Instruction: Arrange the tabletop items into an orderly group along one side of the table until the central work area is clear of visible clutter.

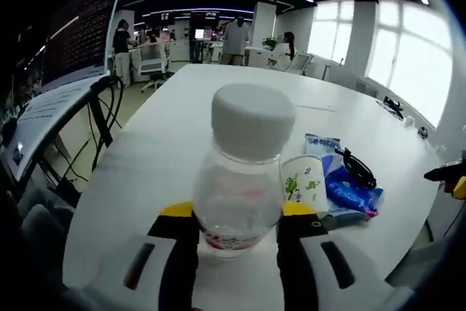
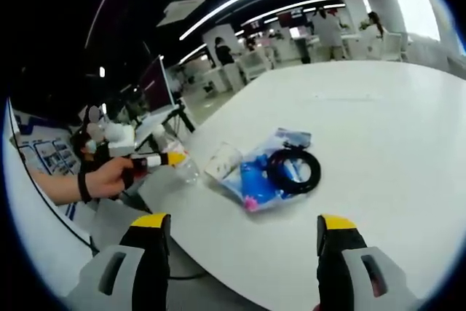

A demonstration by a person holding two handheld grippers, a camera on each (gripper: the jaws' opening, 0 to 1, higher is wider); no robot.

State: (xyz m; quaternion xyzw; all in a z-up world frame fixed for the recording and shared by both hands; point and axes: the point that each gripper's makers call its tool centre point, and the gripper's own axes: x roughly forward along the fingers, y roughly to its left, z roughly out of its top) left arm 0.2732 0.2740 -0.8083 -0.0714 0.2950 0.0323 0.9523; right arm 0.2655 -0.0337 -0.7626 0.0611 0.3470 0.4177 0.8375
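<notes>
The left gripper is clamped on a clear bottle; a cup sits at its 3 o'clock. The right gripper gapes wide over the table.

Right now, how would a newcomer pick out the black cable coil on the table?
Start at the big white table, then find the small cluster near its edge. The black cable coil lies on the blue packet, right of the paper cup. It is the cluster's one dark ring.

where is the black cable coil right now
In the right gripper view the black cable coil lies on the blue packet near the white table's edge, right of the paper cup.
</notes>
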